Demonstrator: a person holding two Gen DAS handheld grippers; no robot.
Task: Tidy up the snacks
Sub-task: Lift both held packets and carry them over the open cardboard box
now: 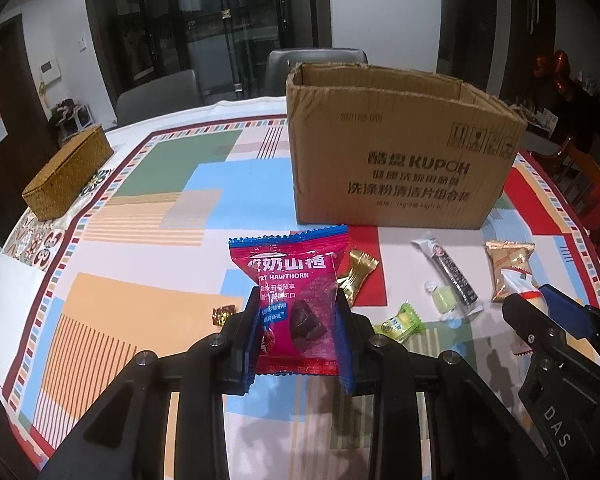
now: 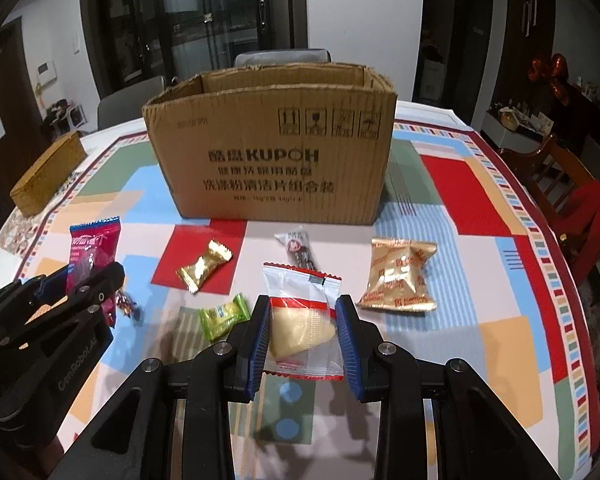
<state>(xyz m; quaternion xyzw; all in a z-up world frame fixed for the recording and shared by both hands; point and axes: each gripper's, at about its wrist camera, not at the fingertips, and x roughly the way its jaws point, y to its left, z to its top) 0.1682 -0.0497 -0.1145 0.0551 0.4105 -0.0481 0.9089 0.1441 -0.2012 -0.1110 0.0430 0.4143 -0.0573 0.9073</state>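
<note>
From the left wrist view, the left gripper (image 1: pixel 298 312) has its blue pads closed narrowly on the lower half of a red hawthorn packet (image 1: pixel 294 300), held upright above the tablecloth (image 1: pixel 140 200), near and left of the cardboard box (image 1: pixel 400 160). The packet looks light, crinkly and slick, with a dark lump inside low down; pinching across that lump seems the safer hold, since bare film would likely slide. Loose on the cloth to the right lie a gold candy (image 1: pixel 356 276), a green candy (image 1: pixel 398 320), a dark stick snack (image 1: pixel 452 276) and a gold pouch (image 1: pixel 508 268). The right gripper shows at the far right edge.

From the right wrist view, the right gripper (image 2: pixel 302 330) has its fingers drawn in to a narrow gap on a clear-wrapped pale pastry (image 2: pixel 302 328) (soft and crumbly by the look of it, so a gentle squeeze on the cake itself suits it). It hangs near the camera, in front of the box, whose open top is well beyond it.
</note>
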